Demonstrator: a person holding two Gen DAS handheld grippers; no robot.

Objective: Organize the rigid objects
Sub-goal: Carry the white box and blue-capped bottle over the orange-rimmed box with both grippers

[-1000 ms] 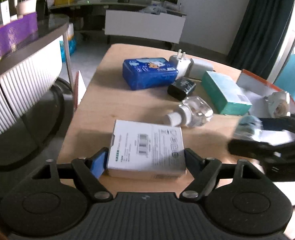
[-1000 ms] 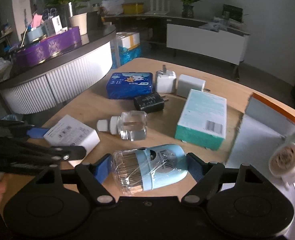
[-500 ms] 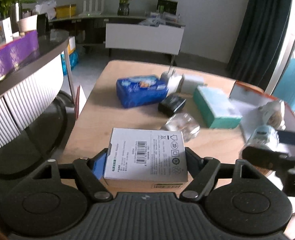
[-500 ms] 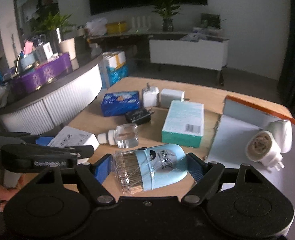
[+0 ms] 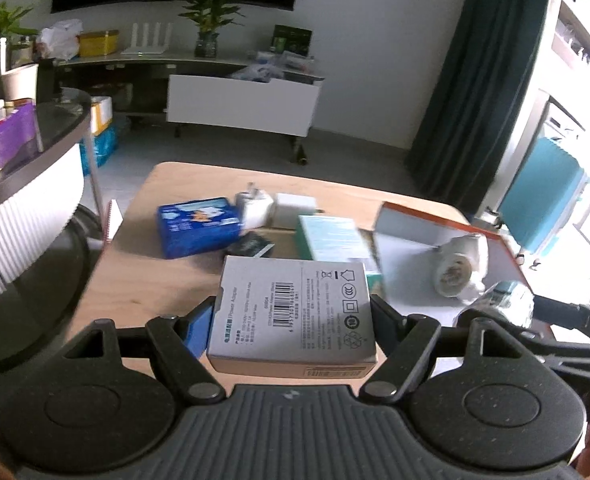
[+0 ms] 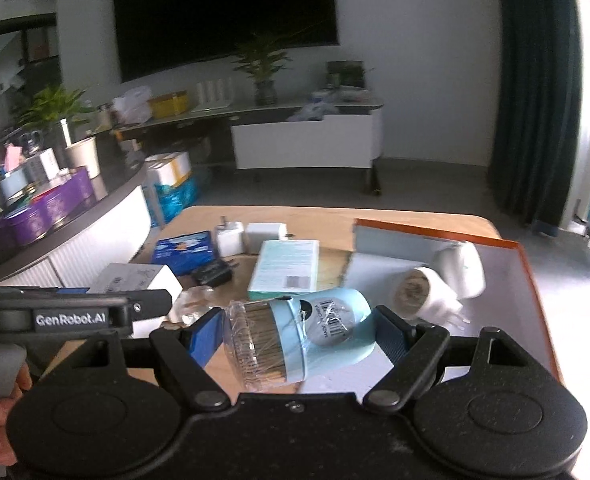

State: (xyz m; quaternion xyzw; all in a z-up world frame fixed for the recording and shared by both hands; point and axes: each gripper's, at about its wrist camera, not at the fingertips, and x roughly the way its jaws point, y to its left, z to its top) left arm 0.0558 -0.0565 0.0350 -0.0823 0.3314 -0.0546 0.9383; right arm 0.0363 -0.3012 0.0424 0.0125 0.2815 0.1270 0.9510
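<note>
The white power-adapter box sits clamped in the left gripper jaws, lifted above the wooden worktop. The right gripper jaws grasp a pale blue wrapped brush near the orange-edged tray.

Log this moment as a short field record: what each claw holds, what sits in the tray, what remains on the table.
left claw: shut on white power adapter box
right claw: shut on light blue brush in clear wrap
orange-rimmed tray: two white plug-in devices
wooden table: blue box, teal box, black charger, two white chargers, clear bottle
</note>
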